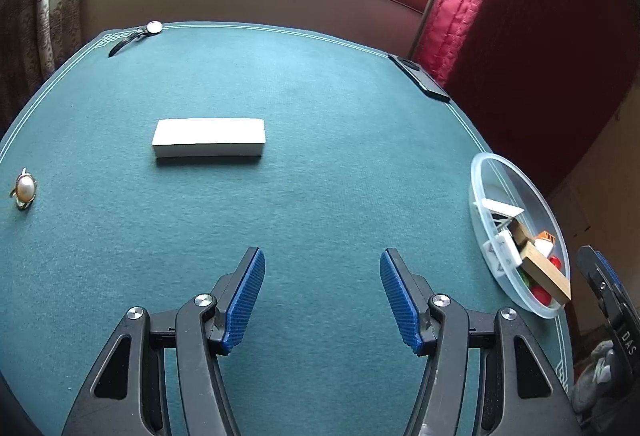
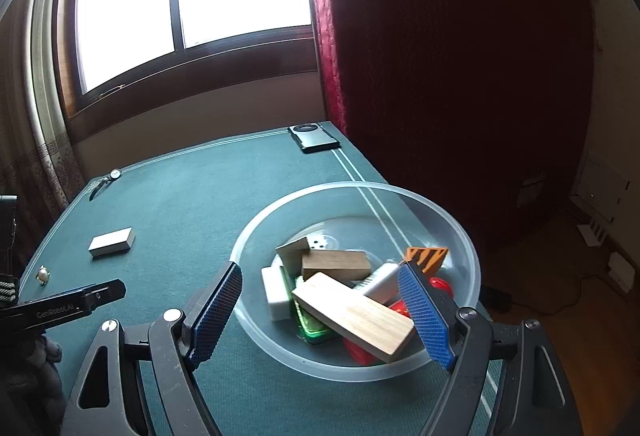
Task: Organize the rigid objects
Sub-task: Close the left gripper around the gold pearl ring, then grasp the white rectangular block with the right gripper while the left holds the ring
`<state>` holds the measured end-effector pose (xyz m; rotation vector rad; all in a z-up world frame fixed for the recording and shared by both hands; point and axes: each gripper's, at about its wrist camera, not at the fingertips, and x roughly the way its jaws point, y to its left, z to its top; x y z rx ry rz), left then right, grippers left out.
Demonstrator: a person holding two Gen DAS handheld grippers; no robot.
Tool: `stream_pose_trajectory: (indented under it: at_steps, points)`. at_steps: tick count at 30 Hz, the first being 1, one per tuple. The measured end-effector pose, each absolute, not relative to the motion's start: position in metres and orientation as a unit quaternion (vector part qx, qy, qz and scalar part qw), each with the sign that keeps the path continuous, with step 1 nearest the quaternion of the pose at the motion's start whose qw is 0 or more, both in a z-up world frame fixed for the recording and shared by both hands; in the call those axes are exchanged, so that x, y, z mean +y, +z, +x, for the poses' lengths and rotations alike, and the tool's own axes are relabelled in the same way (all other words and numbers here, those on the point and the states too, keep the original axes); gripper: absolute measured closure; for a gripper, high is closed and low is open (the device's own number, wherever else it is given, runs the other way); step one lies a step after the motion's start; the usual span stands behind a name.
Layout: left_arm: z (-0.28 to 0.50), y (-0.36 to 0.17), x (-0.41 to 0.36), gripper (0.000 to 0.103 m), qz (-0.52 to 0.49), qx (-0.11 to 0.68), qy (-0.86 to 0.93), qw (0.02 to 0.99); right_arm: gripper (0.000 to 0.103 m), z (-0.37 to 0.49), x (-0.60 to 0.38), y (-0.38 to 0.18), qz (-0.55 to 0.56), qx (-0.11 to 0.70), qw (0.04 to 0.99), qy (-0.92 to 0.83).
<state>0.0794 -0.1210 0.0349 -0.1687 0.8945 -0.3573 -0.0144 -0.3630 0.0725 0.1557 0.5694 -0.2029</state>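
A white rectangular block lies flat on the green table mat, ahead of my left gripper, which is open with nothing between its blue pads. The same block shows at the left in the right wrist view. A clear plastic bowl holds several blocks, among them a pale wooden plank, a darker wooden block and an orange striped piece. My right gripper is open above the bowl's near rim, gripping nothing. The bowl sits at the mat's right edge.
A pearl ring lies at the mat's left edge. A wristwatch rests at the far left corner and a dark phone at the far right corner. A red curtain hangs right of the table, a window behind.
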Motion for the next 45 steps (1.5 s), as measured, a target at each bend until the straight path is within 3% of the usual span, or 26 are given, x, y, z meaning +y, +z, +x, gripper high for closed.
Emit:
stream_pose_trajectory:
  at_steps: [18,28,32,35,45]
  points:
    - [0.093,0.028,0.041,0.042,-0.15,0.397,-0.008,0.906,0.019,0.016,-0.268,0.048,0.042,0.347,0.936,0.036]
    - [0.112,0.026,0.084,0.042,-0.141,0.379,0.044,0.914,0.019,0.023,-0.251,0.037,0.037,0.371,0.926,0.052]
    - [0.124,0.019,0.086,0.051,-0.132,0.383,0.051,0.913,0.019,0.028,-0.247,0.034,0.036,0.378,0.923,0.057]
    - [0.13,0.012,0.086,0.066,-0.127,0.388,0.056,0.911,0.019,0.033,-0.245,0.032,0.036,0.384,0.921,0.058]
    - [0.119,0.017,0.081,0.067,-0.132,0.358,0.039,0.923,0.019,0.069,-0.228,0.021,0.052,0.418,0.904,0.079]
